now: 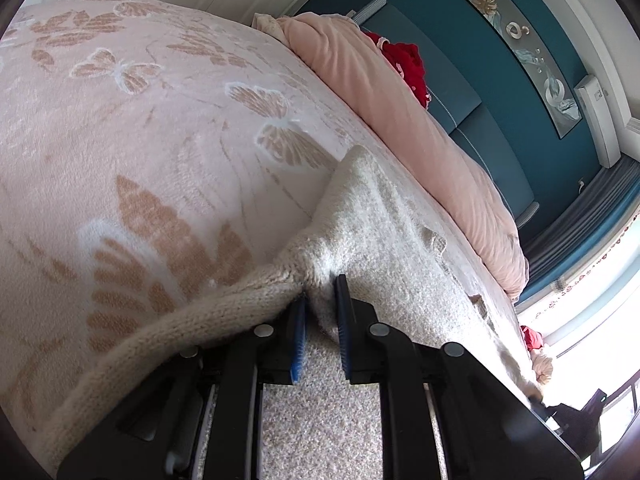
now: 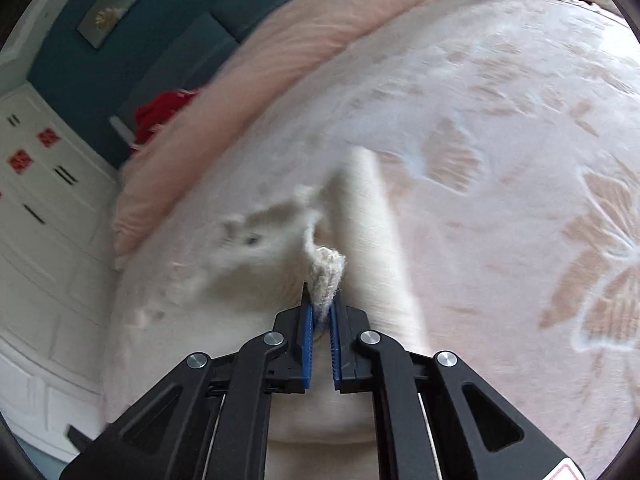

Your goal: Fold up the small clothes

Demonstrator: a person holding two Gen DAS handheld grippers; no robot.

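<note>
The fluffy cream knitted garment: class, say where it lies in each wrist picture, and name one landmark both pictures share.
Left wrist view: the fluffy cream knitted garment runs from lower centre towards the right, its edge pinched in the left tongs.
Right wrist view: it lies blurred at centre, a tuft clamped in the right tongs.
Shared landmark: the red cloth by the teal headboard.

white knit garment (image 2: 280,248) motion-blurred, outline unclear
</note>
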